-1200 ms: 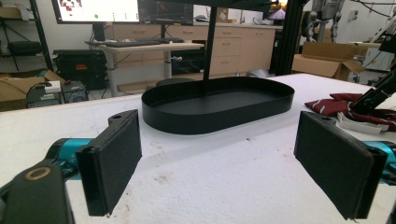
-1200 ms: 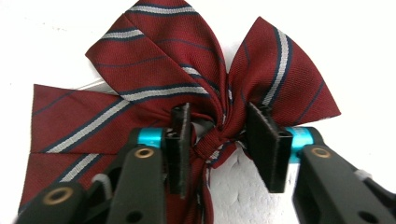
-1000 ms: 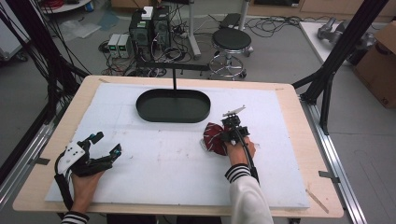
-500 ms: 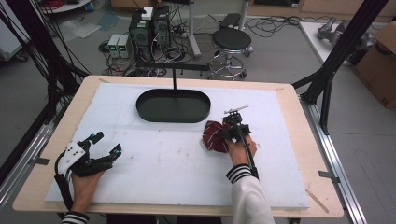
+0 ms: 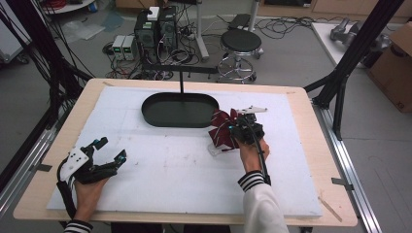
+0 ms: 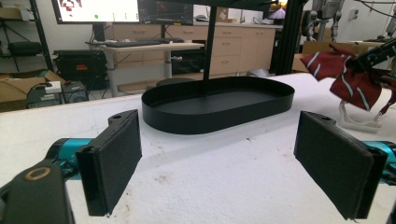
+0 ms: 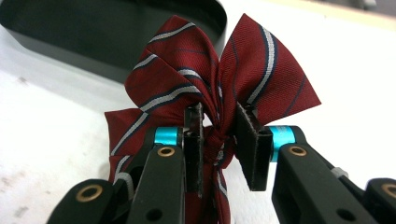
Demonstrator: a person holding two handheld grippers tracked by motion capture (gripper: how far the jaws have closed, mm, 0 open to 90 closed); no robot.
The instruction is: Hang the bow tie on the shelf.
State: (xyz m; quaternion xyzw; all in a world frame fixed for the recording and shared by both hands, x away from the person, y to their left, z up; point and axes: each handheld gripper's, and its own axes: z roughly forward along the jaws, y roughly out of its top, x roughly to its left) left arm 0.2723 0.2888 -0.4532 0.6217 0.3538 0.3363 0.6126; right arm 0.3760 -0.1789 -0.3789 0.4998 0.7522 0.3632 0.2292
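**Bow tie clamped, lifted beside tray**

The white table (image 5: 160, 170) carries a black oval tray (image 5: 180, 110) at upper centre. Just right of the tray, my right gripper (image 7: 219, 135) pinches the knot of the red striped bow tie (image 7: 196, 88). My left gripper (image 6: 219, 163), lower left, stands wide and holds nothing.

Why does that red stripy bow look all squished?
The right gripper is shut on the knot of the red striped bow tie, so the wings bunch and fan upward. A white strap dangles from it onto the table. Nothing looks spilled or broken; the black tray sits flat.
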